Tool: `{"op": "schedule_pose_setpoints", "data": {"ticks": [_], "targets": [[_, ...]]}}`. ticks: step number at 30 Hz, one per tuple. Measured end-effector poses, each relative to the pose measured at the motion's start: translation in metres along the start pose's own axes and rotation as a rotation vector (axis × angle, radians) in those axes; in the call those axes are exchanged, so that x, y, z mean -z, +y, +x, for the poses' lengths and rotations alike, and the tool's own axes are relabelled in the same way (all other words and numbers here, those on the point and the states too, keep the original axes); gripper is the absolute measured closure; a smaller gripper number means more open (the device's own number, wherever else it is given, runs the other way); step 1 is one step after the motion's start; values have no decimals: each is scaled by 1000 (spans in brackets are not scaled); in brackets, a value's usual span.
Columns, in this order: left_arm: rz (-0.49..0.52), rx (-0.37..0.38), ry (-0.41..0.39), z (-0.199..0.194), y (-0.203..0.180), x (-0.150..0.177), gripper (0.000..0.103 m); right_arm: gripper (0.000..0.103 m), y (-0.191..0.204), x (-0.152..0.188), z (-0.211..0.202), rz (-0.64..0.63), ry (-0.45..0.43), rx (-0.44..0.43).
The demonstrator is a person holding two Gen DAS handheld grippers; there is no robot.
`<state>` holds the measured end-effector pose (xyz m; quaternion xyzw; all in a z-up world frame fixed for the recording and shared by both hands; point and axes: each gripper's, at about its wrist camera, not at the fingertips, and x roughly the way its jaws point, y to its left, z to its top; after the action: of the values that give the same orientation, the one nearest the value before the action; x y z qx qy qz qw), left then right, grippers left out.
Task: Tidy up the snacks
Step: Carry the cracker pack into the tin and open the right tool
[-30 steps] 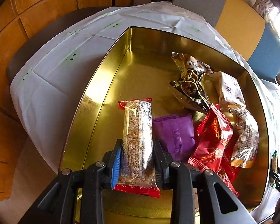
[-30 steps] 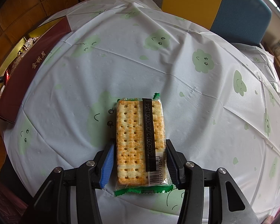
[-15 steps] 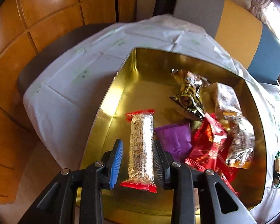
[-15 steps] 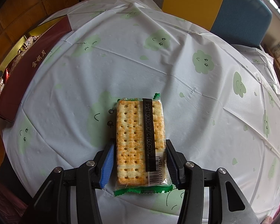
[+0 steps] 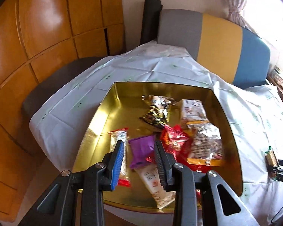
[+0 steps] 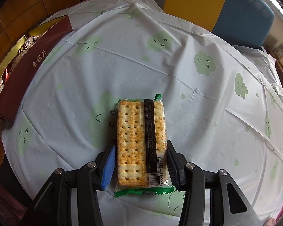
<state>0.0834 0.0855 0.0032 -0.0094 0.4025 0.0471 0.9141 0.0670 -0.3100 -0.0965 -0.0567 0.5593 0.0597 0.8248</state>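
Left gripper (image 5: pixel 139 158) above gold tin (image 5: pixel 230 131), jaws apart, holding nothing; released grain bar (image 5: pixel 118 146) lies in tin beside purple packet (image 5: pixel 142 148). Right gripper (image 6: pixel 140 166) jaws just closing, left pad not visibly touching cracker packet (image 6: pixel 141 141), flat on table (image 6: pixel 207 98); grip uncertain.

Black tool (image 5: pixel 139 160), one blue pad

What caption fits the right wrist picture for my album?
Right gripper around a cracker pack lying on the cloud-print tablecloth.
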Motion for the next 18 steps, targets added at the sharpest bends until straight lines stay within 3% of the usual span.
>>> {"op": "schedule_pose_setpoints", "data": {"ticks": [18], "targets": [[16, 62, -15, -10, -12, 16, 70, 55, 16, -7, 1, 71, 16, 71]]}}
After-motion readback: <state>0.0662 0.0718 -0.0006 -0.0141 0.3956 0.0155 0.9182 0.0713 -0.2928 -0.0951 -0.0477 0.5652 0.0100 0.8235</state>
